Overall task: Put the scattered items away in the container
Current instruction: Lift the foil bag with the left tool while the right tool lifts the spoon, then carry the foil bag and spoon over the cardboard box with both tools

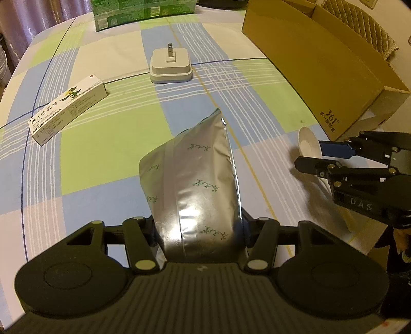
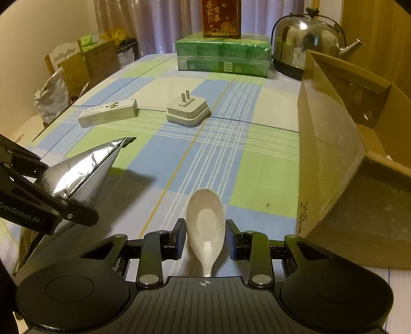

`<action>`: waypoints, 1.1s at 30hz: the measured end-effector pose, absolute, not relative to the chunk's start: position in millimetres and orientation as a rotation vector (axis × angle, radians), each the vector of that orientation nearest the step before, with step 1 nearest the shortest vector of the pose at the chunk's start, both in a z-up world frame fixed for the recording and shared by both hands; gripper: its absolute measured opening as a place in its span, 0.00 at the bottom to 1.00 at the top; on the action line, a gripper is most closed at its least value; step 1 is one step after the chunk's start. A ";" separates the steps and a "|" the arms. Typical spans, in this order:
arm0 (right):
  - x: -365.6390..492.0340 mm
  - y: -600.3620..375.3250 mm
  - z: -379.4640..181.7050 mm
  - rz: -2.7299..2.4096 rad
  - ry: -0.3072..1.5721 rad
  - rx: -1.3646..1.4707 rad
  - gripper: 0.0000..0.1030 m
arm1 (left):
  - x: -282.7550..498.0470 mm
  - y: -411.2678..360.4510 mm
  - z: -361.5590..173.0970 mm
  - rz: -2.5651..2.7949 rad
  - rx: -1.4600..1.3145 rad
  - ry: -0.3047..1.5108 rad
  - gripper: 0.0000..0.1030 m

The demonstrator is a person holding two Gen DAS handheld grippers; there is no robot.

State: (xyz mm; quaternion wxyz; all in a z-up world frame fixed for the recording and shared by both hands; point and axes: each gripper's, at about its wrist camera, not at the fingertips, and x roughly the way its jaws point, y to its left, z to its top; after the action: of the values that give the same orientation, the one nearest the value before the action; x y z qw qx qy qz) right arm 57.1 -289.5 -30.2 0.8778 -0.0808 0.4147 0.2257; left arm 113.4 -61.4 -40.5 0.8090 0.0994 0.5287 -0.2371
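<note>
Foil pouch (image 1: 195,185) sits clamped in my left tongs (image 1: 199,228), lifted off the bench (image 1: 108,154). My right tongs (image 2: 204,242) straddle the white spoon (image 2: 205,221), pads just apart from it. Cardboard box (image 2: 334,154) stands open, right of the spoon.

One pouch (image 1: 195,190), spoon (image 2: 205,221), plug (image 1: 170,67), carton (image 1: 68,108), cardboard box (image 1: 321,66), kettle (image 2: 308,43).

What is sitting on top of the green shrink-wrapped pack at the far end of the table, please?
A dark red box with gold Chinese characters stands upright on the green pack. Its top is cut off by the frame edge, and whatever lies behind it is hidden.
</note>
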 end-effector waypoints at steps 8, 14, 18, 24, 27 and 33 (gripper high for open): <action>48.6 -292.3 -23.2 0.467 0.854 -0.163 0.29 | 105.9 -61.7 -33.2 -0.517 0.220 1.119 0.50; 43.2 -294.4 -17.9 0.464 0.844 -0.157 0.29 | 100.8 -62.6 -28.9 -0.518 0.224 1.115 0.50; 40.3 -295.1 -14.0 0.464 0.837 -0.151 0.29 | 97.5 -62.5 -26.2 -0.523 0.228 1.112 0.50; 38.3 -298.3 -5.1 0.460 0.818 -0.145 0.29 | 96.4 -65.3 -20.0 -0.533 0.235 1.100 0.50; 38.1 -301.0 0.2 0.454 0.806 -0.142 0.29 | 96.9 -68.8 -16.3 -0.540 0.241 1.091 0.50; 33.8 -307.9 10.4 0.445 0.789 -0.129 0.29 | 94.2 -77.6 -6.6 -0.557 0.250 1.068 0.50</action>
State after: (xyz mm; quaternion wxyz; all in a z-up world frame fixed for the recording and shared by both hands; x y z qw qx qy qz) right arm 33.8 -307.9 10.4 0.8971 -0.0623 0.3811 0.2147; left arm 94.2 -77.6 -6.6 0.8168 0.1172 0.5009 -0.2611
